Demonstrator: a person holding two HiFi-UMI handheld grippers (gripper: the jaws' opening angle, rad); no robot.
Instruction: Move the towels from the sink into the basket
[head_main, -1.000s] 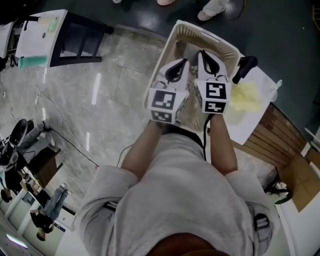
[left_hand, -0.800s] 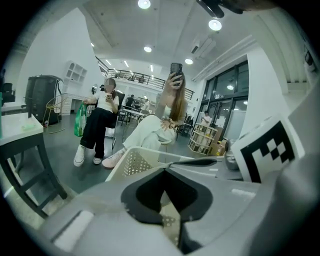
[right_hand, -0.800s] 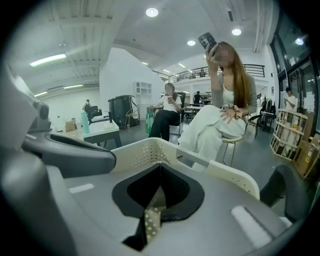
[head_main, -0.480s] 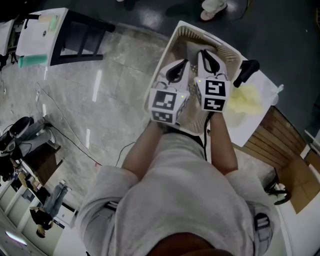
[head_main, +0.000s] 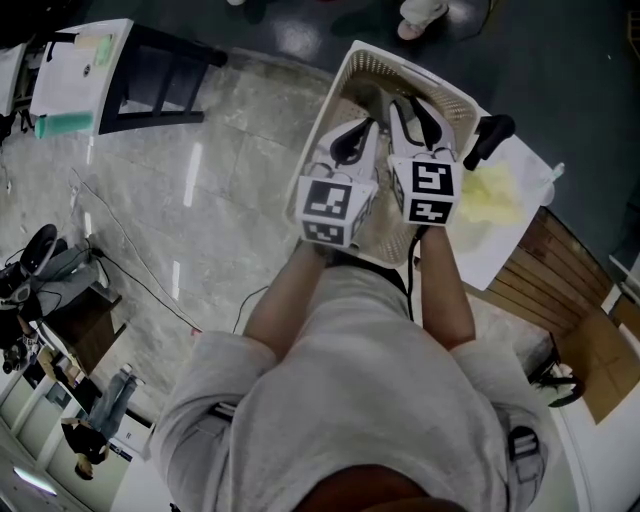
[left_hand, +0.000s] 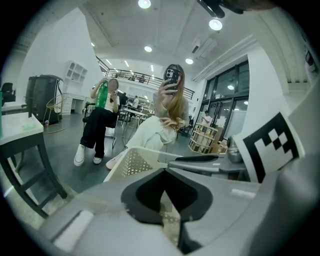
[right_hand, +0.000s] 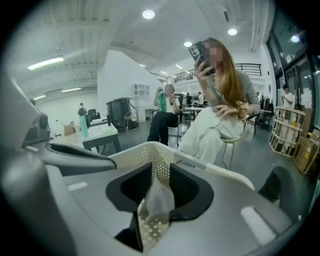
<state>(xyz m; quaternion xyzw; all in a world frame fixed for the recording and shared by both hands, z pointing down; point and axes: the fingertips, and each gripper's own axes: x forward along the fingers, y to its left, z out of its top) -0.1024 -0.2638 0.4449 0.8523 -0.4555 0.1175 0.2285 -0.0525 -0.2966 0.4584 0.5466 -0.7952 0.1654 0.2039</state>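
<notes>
While the person in a light grey sweatshirt (head_main: 370, 400) bends over a floor of pale marble tiles (head_main: 200, 200), both tools are held side by side above the white perforated plastic basket (head_main: 415, 70).

At the left, the left hand-held gripper (head_main: 355, 138) points into the basket with its jaws pressed together. In the left gripper view the black pads of this hand-held gripper (left_hand: 165, 175) meet, and nothing is held between them. Only the rim of the basket (left_hand: 132, 160) shows beyond them.

Just beside it, the right hand-held gripper (head_main: 412, 112) hangs over the inside of the same basket. Its jaws have just been opening and now stand wide apart. In the right gripper view the pads of this hand-held gripper (right_hand: 160, 180) press on nothing. In the gap a pale, finely textured patch shows before the holed wall of the basket (right_hand: 150, 155), and I cannot tell if it is cloth or a part of the basket.

Further right, outside the basket, a black tap (head_main: 490, 135) rises at the edge of the white sink (head_main: 500, 250). The crumpled pale yellow towel (head_main: 490, 195) lies in this sink, to the right of the right hand-held gripper's marker cube. Neither hand-held gripper touches it.
</notes>
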